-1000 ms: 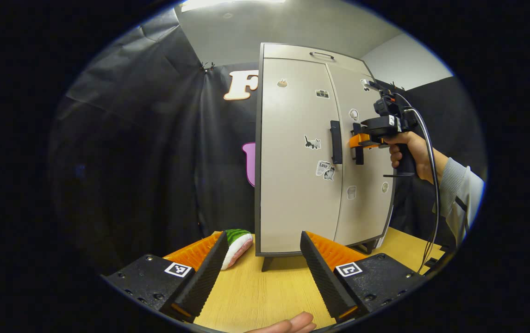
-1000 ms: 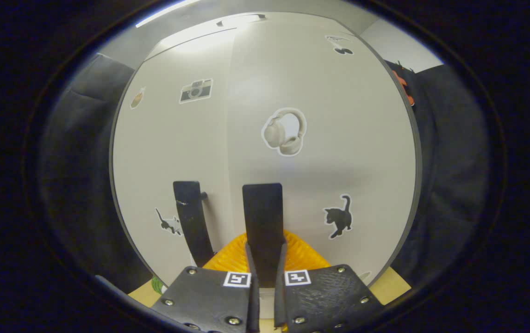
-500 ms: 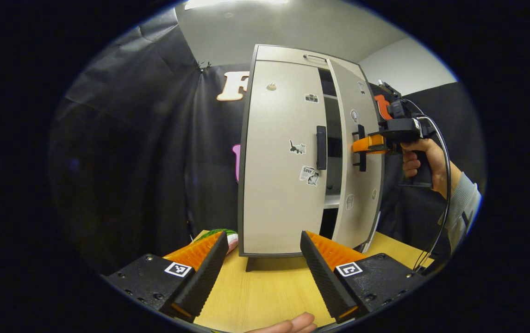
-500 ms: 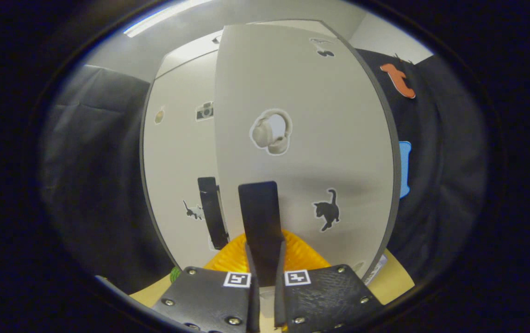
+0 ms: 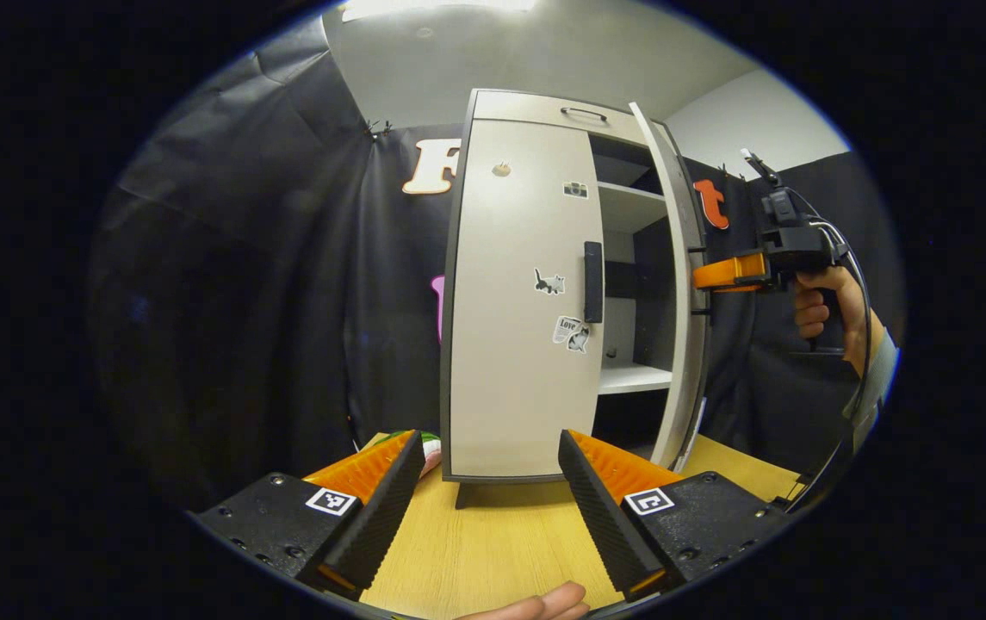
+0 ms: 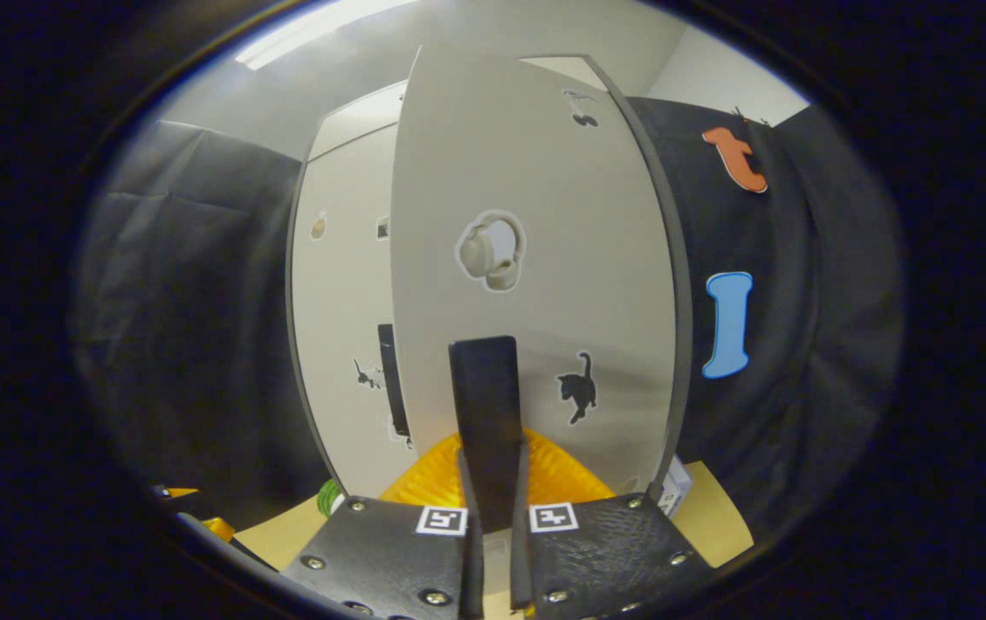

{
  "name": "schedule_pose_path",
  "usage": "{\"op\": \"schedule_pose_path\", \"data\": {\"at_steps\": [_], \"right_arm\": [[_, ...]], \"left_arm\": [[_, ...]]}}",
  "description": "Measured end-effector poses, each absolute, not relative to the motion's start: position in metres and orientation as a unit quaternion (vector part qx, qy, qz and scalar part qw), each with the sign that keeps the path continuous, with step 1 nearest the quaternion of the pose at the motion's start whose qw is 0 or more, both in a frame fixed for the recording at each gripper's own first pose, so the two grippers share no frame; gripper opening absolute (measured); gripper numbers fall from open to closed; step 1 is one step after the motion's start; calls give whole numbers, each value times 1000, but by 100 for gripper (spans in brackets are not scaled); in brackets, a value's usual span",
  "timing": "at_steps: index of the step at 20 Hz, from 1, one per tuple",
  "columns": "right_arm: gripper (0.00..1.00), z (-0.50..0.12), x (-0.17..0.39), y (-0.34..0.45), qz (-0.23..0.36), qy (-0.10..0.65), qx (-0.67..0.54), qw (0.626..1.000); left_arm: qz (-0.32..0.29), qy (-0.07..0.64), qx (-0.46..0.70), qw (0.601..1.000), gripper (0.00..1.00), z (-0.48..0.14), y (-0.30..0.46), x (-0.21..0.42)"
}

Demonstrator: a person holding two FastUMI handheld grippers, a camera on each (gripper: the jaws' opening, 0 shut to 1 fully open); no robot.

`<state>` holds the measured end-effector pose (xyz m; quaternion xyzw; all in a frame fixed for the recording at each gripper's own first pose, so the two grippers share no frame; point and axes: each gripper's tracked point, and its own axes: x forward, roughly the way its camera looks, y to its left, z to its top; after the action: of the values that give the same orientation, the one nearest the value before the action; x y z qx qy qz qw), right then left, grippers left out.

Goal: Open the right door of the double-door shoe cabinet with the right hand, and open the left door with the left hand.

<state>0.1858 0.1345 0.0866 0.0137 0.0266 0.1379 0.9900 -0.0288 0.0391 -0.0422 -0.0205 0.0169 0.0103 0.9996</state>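
Shoe cabinet (image 5: 527,301) upright on the wooden tabletop (image 5: 493,542). Right door (image 5: 684,293) swung well out, shelves (image 5: 630,375) exposed; left door (image 5: 523,301) flat against the frame, its handle (image 5: 593,282) untouched. Right hand-held gripper (image 6: 493,517) clamped on the right door's black handle (image 6: 486,413). Left hand-held gripper (image 5: 486,482) low over the tabletop, fingers spread wide, holding nothing, well short of the cabinet.

At the centre of the left gripper view, bare tabletop (image 5: 493,542) lies open up to the closed left door (image 5: 523,301). Right of centre, the swung-out right door (image 5: 684,301) blocks the side, leaving the shelves (image 5: 633,379) reachable between the doors.
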Motion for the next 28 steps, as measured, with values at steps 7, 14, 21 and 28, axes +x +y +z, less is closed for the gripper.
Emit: {"op": "schedule_pose_path", "data": {"at_steps": [7,14,21,28], "right_arm": [[12,89,175,113,126,25,19,992],[11,89,165,85,97,27,1,995],[11,91,162,62,74,24,0,997],[3,84,196,21,1,9,18,1000]], "left_arm": [[25,7,-11,1000,97,-37,41,-34],[7,9,-22,1000,97,-42,27,-40],[-8,12,-21,1000,97,-48,13,-35],[-10,11,-24,1000,98,-46,8,-29]]}}
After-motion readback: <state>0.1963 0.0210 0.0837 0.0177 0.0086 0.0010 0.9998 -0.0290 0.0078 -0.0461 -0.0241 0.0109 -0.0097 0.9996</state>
